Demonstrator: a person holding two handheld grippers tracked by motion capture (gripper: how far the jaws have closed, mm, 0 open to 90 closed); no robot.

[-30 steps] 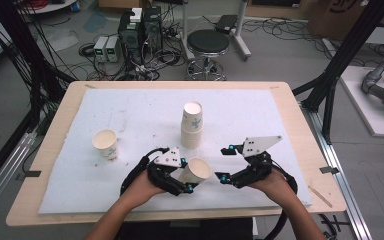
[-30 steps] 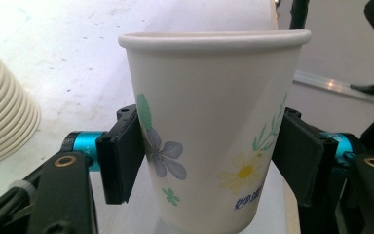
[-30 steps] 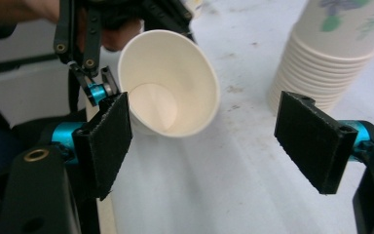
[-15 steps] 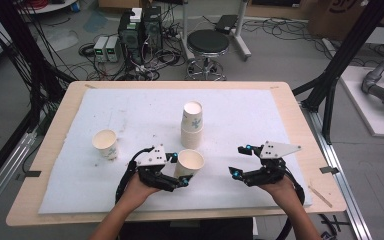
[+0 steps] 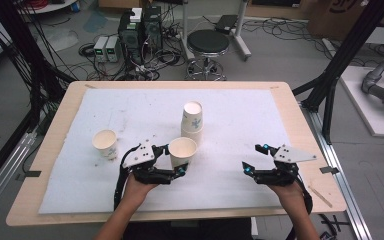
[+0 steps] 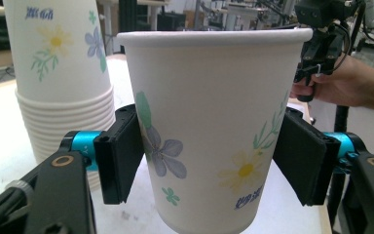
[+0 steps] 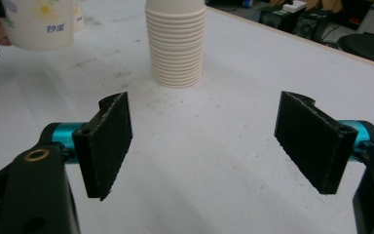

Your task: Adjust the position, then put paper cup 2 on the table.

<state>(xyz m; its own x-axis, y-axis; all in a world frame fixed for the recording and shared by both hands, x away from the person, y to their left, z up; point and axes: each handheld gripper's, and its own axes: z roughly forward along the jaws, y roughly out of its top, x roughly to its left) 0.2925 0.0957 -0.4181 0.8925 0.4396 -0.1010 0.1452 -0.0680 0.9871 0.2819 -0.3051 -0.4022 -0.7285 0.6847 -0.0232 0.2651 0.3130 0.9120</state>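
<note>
The left hand-held gripper [image 5: 179, 161] holds 1 paper cup [image 5: 182, 151] upright, its black pads against the cup's 2 sides at about mid-height. In the left gripper view the cup [image 6: 209, 126] sits squarely between the jaws, a blue flower and a yellow daisy printed on its wall, its rim level. The jaws have just been opening a little, yet the pads remain against the cup wall on both sides. The cup stands near the middle of the tabletop's [image 5: 70, 100] near edge, over the white mat [image 5: 245, 115] that covers most of the tabletop.

Just behind that cup, toward the middle of the tabletop, stands a stack of cups [image 5: 192, 119], upright, close to the held cup; whether they touch cannot be told. In the left gripper view the stack [image 6: 61, 73] rises to the left of the held cup.

1 more single cup [image 5: 105, 144] stands upright toward the left edge of the mat, beside the left hand [image 5: 137, 187].

The right hand-held gripper [image 5: 253, 159] is low above the mat near the tabletop's right near corner, well apart from all the cups. Its jaws stand wide, with only bare mat between them. In the right gripper view the stack [image 7: 176, 44] shows beyond them.
</note>
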